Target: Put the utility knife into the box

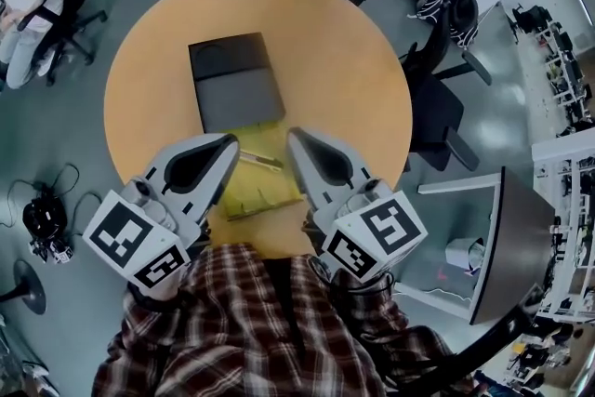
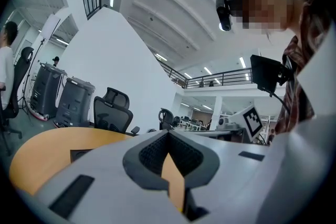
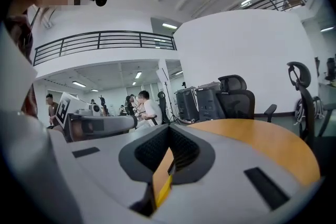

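Note:
A utility knife (image 1: 261, 162) lies on a flat yellow pad (image 1: 258, 186) near the front of the round wooden table (image 1: 344, 60). Behind the pad sits a dark grey box (image 1: 236, 81). My left gripper (image 1: 231, 142) hovers just left of the knife and my right gripper (image 1: 294, 137) just right of it; neither touches it. Both are shut with nothing between their jaws. In the left gripper view the left gripper (image 2: 169, 134) has its tips together over the table (image 2: 42, 149). In the right gripper view the right gripper (image 3: 169, 128) is likewise shut, with a yellow sliver showing below.
Black office chairs (image 1: 437, 79) stand around the table's far and right sides. A person (image 1: 23, 5) sits at the far left. A monitor (image 1: 507, 246) stands at the right, and cables with a small device (image 1: 45, 223) lie on the floor at the left.

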